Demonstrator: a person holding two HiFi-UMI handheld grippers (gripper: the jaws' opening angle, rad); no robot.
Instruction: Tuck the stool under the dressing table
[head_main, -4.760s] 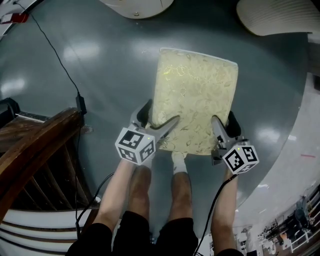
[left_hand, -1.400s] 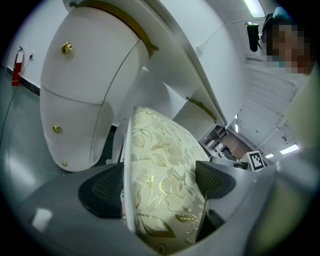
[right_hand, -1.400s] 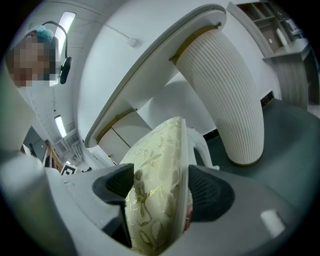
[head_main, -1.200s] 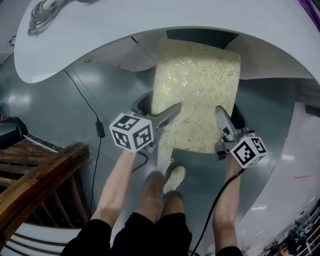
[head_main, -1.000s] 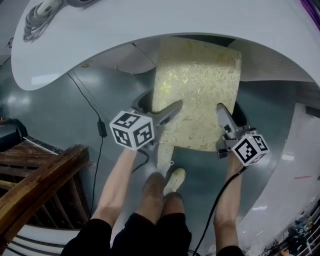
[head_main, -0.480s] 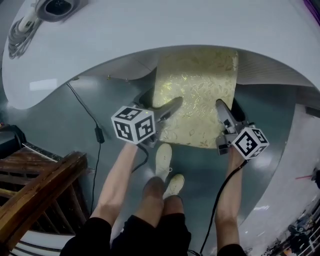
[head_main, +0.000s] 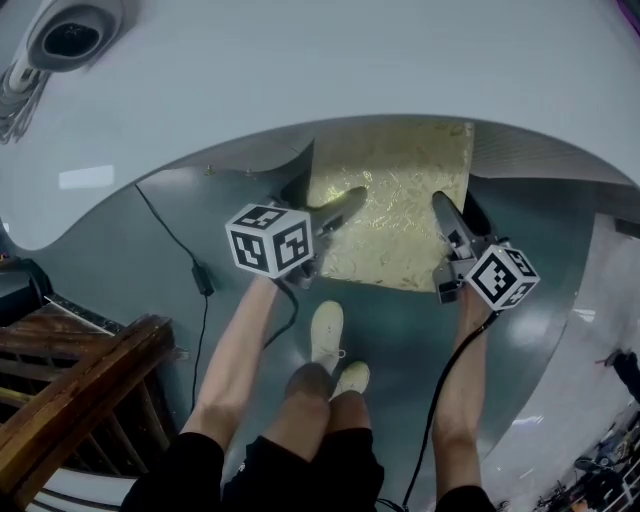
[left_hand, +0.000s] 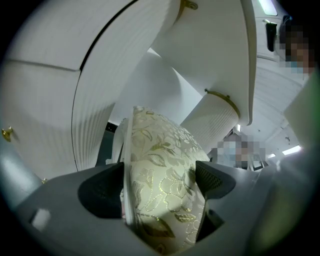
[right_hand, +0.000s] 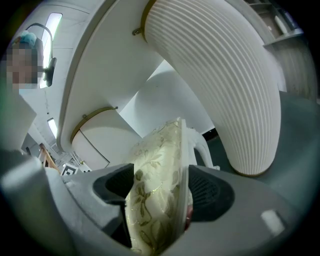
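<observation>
The stool (head_main: 395, 210) has a cream cushion with gold leaf pattern; its far half is hidden beneath the white dressing table (head_main: 330, 70). My left gripper (head_main: 318, 208) is shut on the stool's near-left edge, and my right gripper (head_main: 452, 212) is shut on its near-right edge. In the left gripper view the stool's cushion (left_hand: 162, 175) fills the gap between the left gripper (left_hand: 159, 185) jaws. The right gripper view shows the stool's seat edge (right_hand: 160, 195) clamped in the right gripper (right_hand: 165, 192), with a white stool leg (right_hand: 204, 146) beyond.
Ribbed white pedestals of the table stand at either side (left_hand: 212, 122) (right_hand: 225, 75). A black cable (head_main: 190, 265) trails on the grey floor at left. A dark wooden rail (head_main: 70, 400) lies lower left. The person's feet (head_main: 330, 345) are just behind the stool.
The stool and both grippers have moved forward; more of the cushion now lies under the tabletop. The person has stepped forward after it.
</observation>
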